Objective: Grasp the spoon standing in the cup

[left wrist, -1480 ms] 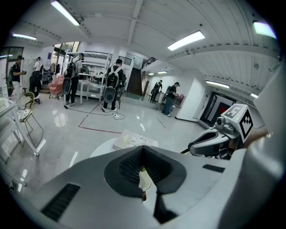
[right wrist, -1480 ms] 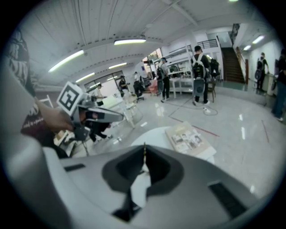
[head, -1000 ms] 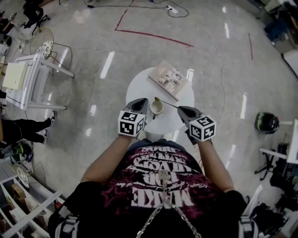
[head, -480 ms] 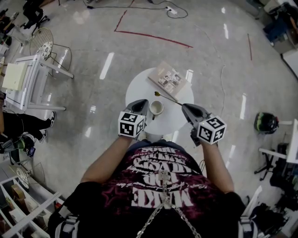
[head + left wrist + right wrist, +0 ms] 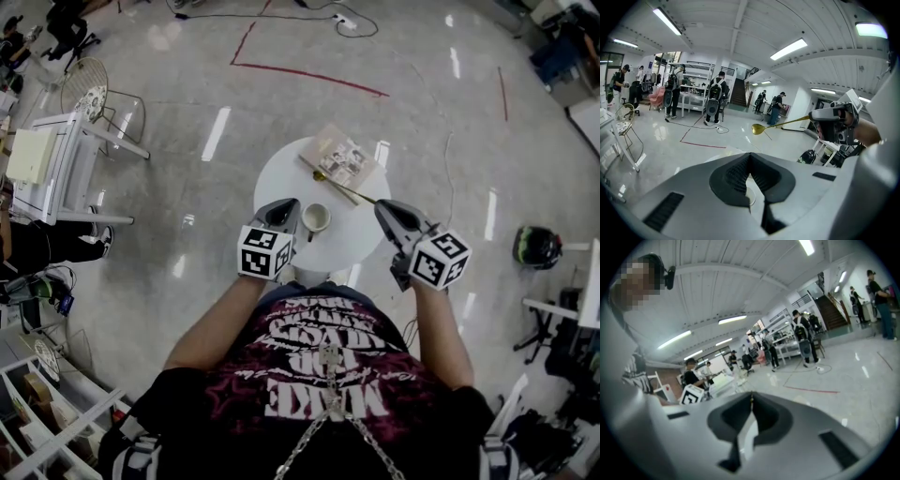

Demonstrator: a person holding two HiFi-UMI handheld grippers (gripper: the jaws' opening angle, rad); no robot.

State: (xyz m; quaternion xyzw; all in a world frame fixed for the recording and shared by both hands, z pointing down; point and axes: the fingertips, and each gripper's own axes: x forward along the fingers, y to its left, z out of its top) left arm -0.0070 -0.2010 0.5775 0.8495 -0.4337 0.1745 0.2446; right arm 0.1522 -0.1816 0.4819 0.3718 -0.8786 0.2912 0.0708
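Note:
A small white cup (image 5: 316, 218) stands on the round white table (image 5: 279, 167). The gold spoon (image 5: 339, 187) is out of the cup and in the air, its bowl over the near edge of the book (image 5: 344, 157). My right gripper (image 5: 382, 206) is shut on the end of its handle, right of the cup. In the left gripper view the spoon (image 5: 759, 128) hangs level, held by the right gripper (image 5: 824, 118). My left gripper (image 5: 289, 208) rests just left of the cup with its jaws shut; nothing shows between its tips.
A white bench (image 5: 64, 159) and a wire stool (image 5: 89, 89) stand on the floor at the left. A dark helmet (image 5: 536, 247) lies at the right. Red tape (image 5: 309, 75) marks the floor beyond the table. Several people stand far off.
The right gripper has drawn the spoon up out of the cup and carried it right and away, so its bowl now sits over the book's edge. The left gripper has stayed put.

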